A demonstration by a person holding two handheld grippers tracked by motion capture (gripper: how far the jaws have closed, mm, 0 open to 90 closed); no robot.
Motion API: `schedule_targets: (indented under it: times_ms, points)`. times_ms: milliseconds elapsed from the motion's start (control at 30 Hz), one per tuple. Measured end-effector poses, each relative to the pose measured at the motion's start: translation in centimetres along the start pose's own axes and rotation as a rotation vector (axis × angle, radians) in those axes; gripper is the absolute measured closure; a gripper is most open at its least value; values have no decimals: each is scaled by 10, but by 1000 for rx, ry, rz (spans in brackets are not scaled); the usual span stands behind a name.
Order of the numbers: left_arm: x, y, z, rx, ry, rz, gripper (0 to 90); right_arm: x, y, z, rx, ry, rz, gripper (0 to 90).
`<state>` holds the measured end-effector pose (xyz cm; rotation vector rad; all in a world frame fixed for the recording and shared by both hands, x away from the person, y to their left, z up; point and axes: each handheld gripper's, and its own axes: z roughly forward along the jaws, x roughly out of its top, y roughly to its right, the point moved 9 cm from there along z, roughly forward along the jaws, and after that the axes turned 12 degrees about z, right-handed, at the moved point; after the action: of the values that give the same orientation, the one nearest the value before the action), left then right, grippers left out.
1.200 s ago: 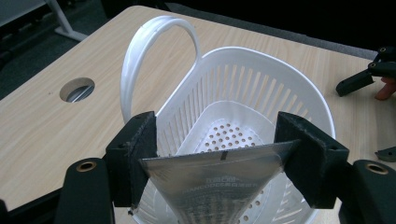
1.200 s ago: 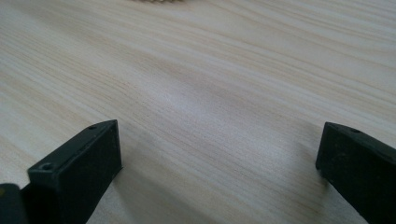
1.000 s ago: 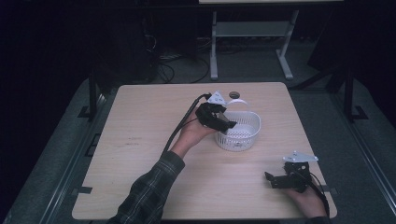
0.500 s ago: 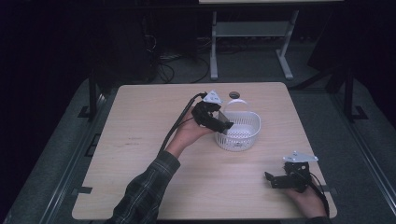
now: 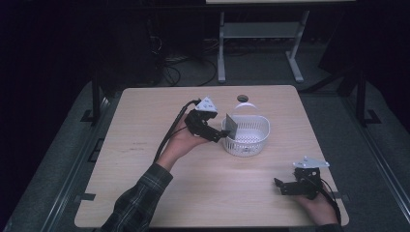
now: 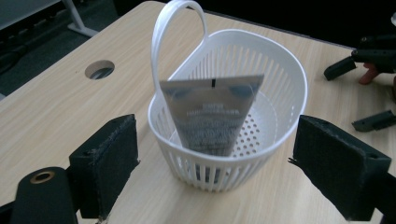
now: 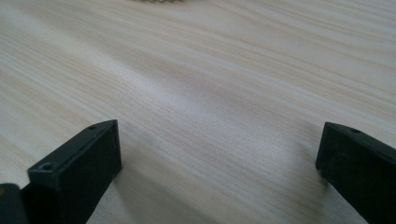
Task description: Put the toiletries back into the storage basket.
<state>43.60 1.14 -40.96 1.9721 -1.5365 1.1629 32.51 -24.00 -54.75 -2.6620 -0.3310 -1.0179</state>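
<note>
A white slotted basket (image 5: 247,140) with a tall loop handle stands right of the table's middle. A grey tube (image 5: 231,123) leans upright inside against its left wall. My left gripper (image 5: 221,135) hovers just left of the basket, pointing at it. Its jaws have just been opening and now stand wide with nothing between them. In the left gripper view the tube (image 6: 210,112) and the basket (image 6: 292,74) sit just beyond the left gripper (image 6: 217,144). My right gripper (image 5: 280,186) rests open on the table at the front right, and the right gripper (image 7: 219,140) frames bare wood.
A round cable hole (image 5: 242,98) lies in the wooden table (image 5: 145,164) just behind the basket. A metal stand (image 5: 261,34) and cables are on the dark floor beyond the far edge. The right gripper (image 6: 369,51) lies past the basket in the left gripper view.
My left gripper has drawn back to the left, off the basket's rim, leaving the tube standing in the basket. The right gripper has not moved.
</note>
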Motion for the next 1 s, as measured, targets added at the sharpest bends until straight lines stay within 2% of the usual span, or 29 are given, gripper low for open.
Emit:
schedule_targets:
  times_ms: [367, 833, 1000]
  points:
    - [-12, 10, -26, 18, -3, 9, 135, 0, 0, 0, 0, 1, -2, 0]
    - [-56, 32, -56, 41, -13, -5, 138, 0, 0, 0, 1, 0, 0, 0]
    - [-71, 40, -64, 44, -5, -25, 139, 0, 0, 0, 2, -1, 1, 0]
